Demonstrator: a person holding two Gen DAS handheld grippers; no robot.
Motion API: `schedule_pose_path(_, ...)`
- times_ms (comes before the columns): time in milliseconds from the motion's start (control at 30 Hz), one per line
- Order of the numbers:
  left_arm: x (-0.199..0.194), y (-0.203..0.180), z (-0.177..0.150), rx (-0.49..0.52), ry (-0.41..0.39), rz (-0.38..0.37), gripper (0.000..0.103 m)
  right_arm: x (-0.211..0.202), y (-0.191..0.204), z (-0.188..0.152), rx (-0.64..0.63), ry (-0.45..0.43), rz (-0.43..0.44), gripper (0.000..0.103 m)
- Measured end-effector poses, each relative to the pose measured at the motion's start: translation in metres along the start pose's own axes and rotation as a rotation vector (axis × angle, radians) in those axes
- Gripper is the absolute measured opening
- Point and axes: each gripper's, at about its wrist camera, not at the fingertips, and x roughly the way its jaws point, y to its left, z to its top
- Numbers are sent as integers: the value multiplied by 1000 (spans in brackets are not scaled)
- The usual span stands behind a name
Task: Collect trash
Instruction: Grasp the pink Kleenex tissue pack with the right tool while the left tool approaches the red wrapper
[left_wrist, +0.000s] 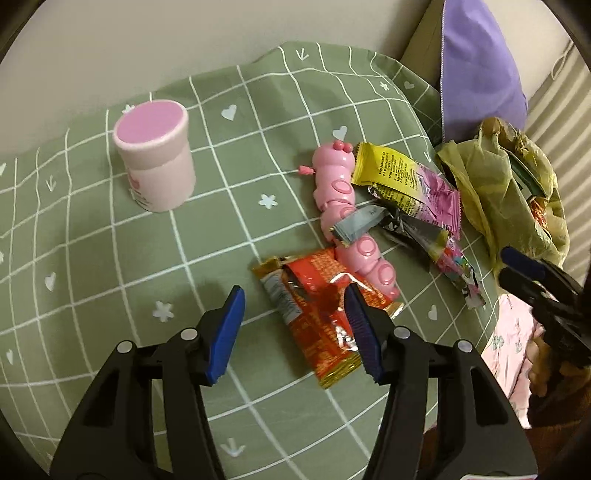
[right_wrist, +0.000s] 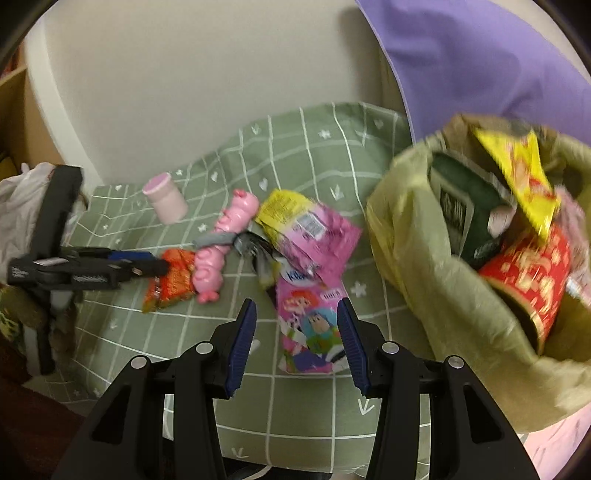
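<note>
My left gripper (left_wrist: 295, 325) is open, its fingers either side of a red and gold wrapper (left_wrist: 317, 317) lying on the green checked cloth (left_wrist: 110, 277). A yellow and pink packet (left_wrist: 402, 184), a grey wrapper (left_wrist: 360, 223) and a pink cartoon wrapper (right_wrist: 310, 325) lie around a pink caterpillar toy (left_wrist: 343, 206). My right gripper (right_wrist: 295, 332) is open and empty above the cartoon wrapper. An olive trash bag (right_wrist: 436, 280) stands open at the right and holds a red cup, a yellow packet and a dark green box.
A pink jar (left_wrist: 155, 155) stands upright at the cloth's far left. A purple pillow (left_wrist: 476, 62) leans behind the bag. A white wall borders the far side. The left gripper (right_wrist: 140, 264) shows in the right wrist view over the red wrapper.
</note>
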Motion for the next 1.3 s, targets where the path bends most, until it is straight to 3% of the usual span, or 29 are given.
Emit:
schedule_pose_path(100, -6, 6, -1, 65, -11, 78, 53, 16, -6, -8, 20, 27, -36, 43)
schedule_pose_path(167, -10, 14, 1, 56, -17, 107, 53, 27, -9, -15, 59, 66, 0, 43)
schedule_pose_path(267, -18, 29, 8, -14, -39, 70, 53, 32, 4, -21, 49, 91, 119, 43)
schedule_pose_path(333, -23, 34, 11, -55, -49, 23, 53, 24, 11, -20, 14, 55, 133, 43)
schedule_pose_path(467, -28, 33, 11, -84, -65, -48, 53, 11, -6, -13, 73, -21, 51, 43)
schedule_pose_path(633, -28, 17, 8, -72, -91, -82, 53, 32, -30, -15, 169, 30, 2, 43)
schedule_pose_path(700, -29, 15, 6, -58, -93, -70, 53, 43, -23, -19, 143, 61, 3, 43)
schedule_pose_path(900, -30, 27, 1, -93, -93, -73, 55, 43, 12, -31, -52, 63, -108, 43)
schedule_pose_path(967, -28, 26, -1, -93, -86, -87, 55, 42, 18, -34, -89, 71, -123, 19)
schedule_pose_path(1033, -26, 23, -4, -94, -77, -103, 55, 39, 16, -33, -92, 87, -119, 8)
schedule_pose_path(1300, -14, 6, -14, -105, -28, -173, 72, -16, -10, -2, 31, -73, -112, 4)
